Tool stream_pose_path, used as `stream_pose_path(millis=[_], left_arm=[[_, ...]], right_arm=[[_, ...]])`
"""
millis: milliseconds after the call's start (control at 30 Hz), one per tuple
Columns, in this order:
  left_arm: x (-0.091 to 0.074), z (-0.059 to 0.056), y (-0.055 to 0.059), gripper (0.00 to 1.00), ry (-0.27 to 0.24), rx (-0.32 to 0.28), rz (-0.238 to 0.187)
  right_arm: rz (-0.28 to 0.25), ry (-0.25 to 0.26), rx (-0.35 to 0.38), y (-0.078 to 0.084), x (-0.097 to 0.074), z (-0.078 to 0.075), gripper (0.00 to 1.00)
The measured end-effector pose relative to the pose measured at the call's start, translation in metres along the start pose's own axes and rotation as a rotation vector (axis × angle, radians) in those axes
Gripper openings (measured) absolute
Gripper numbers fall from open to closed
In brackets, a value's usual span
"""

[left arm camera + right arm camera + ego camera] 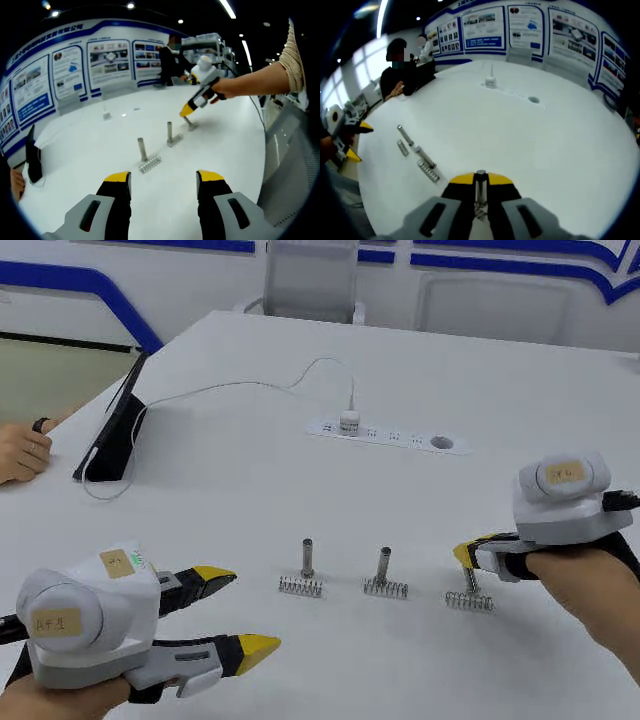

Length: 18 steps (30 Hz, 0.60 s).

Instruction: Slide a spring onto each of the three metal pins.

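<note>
Three upright metal pins stand in a row on the white table, each with a spring lying at its foot: left pin (pixel 308 556) with spring (pixel 300 586), middle pin (pixel 383 564) with spring (pixel 386 588), right pin (pixel 470 580) with spring (pixel 469 601). My right gripper (pixel 465 554) is shut on the right pin (pixel 480 190), which stands between its yellow tips (pixel 480 181). My left gripper (pixel 237 610) hovers near the table's front left, open and holding nothing (pixel 164 177), a short way from the left pin (pixel 142 149).
A white power strip (pixel 390 435) with a plugged adapter (pixel 349 422) and cable lies beyond the pins. A dark tablet (pixel 113 432) stands at the left, near another person's hand (pixel 20 450). A chair (pixel 310 280) stands at the far edge.
</note>
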<state>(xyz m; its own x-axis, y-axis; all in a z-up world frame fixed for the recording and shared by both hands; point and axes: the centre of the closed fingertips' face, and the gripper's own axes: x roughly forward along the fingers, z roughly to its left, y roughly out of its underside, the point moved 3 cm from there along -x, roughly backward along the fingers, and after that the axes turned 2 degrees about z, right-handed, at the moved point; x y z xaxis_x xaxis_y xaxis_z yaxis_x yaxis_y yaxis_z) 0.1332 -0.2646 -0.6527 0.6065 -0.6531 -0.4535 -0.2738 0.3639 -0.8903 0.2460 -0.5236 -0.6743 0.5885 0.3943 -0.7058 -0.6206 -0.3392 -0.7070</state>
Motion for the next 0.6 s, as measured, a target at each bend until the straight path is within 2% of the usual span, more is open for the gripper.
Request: stream_pose_path(millis=[300,600], left_arm=[[-0.002,0.000,-0.004,0.53,-0.003,0.009,-0.008],[-0.004,-0.001,-0.006,0.53,-0.003,0.014,-0.011]], right_arm=[[-0.036,0.001,-0.013,0.004,-0.012,0.008,0.09],[-0.053,0.009,-0.017,0.008,-0.016,0.008,0.09]])
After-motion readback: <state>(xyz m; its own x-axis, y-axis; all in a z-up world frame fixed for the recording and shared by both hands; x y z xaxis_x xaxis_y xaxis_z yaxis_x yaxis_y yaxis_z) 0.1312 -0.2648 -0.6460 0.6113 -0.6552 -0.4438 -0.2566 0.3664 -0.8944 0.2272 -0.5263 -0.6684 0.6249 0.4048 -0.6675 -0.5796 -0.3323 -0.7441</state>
